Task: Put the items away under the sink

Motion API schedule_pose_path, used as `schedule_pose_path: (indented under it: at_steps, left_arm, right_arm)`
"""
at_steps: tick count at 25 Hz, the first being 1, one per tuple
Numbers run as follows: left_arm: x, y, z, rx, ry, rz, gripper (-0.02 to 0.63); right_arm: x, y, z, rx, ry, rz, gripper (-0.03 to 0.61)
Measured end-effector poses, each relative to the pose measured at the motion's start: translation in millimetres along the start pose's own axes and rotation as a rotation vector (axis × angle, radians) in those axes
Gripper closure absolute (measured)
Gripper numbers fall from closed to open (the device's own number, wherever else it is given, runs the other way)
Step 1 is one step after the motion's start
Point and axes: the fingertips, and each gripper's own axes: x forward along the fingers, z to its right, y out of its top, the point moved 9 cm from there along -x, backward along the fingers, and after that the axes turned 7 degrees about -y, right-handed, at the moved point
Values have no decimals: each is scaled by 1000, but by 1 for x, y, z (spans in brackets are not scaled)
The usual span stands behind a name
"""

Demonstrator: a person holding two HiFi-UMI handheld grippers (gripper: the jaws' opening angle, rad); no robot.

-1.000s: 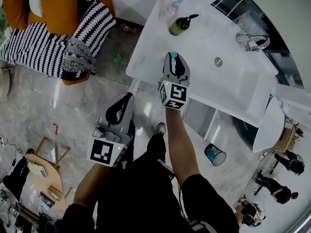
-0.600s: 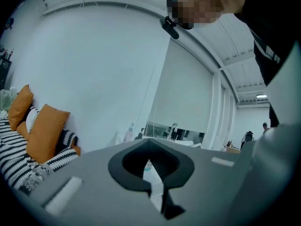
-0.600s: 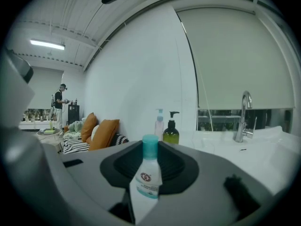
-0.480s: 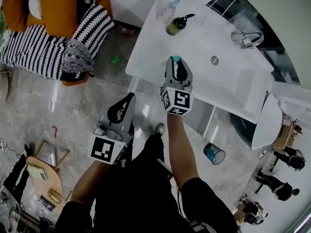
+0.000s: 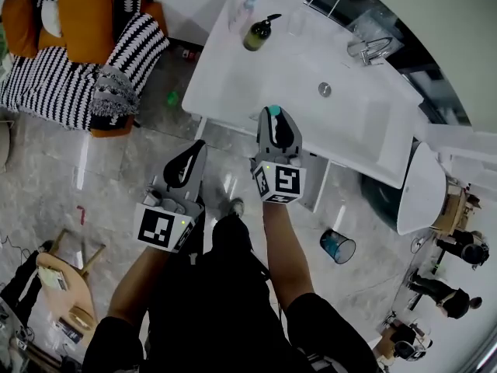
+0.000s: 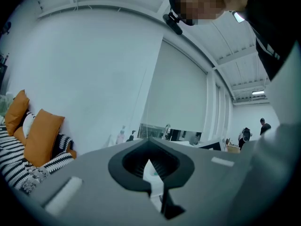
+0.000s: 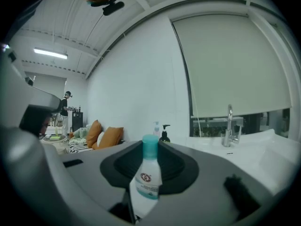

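R gripper (image 5: pixel 273 120) part-open, clamped on small white btl (image 7: pixel 146 180), teal cap up, over near edge of sink counter (image 5: pixel 233 76). L gripper (image 5: pixel 189 162) jaws ~together, empty afaict. Btl prob light, slick, squashy plastic: grip mid-body, not cap.

**A:** Classify the location.

**B:** A furnished home mock-up set inside a large hall.

**A:** Evidence for the home?

**B:** Head view, upper centre: a white vanity counter (image 5: pixel 225 92) with a faucet (image 5: pixel 371 49) and a pump bottle (image 5: pixel 256 33). Upper left: orange sofa cushions (image 5: pixel 89 14) and a striped throw (image 5: pixel 46 76).

**A:** Evidence for the hall?

**B:** Right gripper view, upper left: a bare beamed ceiling with a strip light (image 7: pixel 49 53). Head view, lower right: other people (image 5: pixel 454 303) stand on the same floor.
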Motion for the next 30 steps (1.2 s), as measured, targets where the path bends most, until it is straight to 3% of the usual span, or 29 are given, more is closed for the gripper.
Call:
schedule_pose_path:
  at_steps: [9, 16, 19, 21, 30]
  left_arm:
    - [-11, -23, 81, -21, 94, -16, 607]
    - [-17, -58, 141, -28, 155, -13, 607]
    - [-22, -73, 169, -26, 169, 9, 607]
    - [-22, -78, 178, -12, 169, 5, 607]
    - [-22, -97, 170, 5, 128, -19, 607]
  right_arm:
    - [-83, 0, 30, -16, 113, 15, 471]
    - [-138, -28, 60, -51, 211, -1, 471]
    - [-163, -41, 69, -58, 248, -53, 471]
    - [-173, -52, 71, -54, 255, -91, 471]
    - [-185, -83, 70, -45, 200, -50, 471]
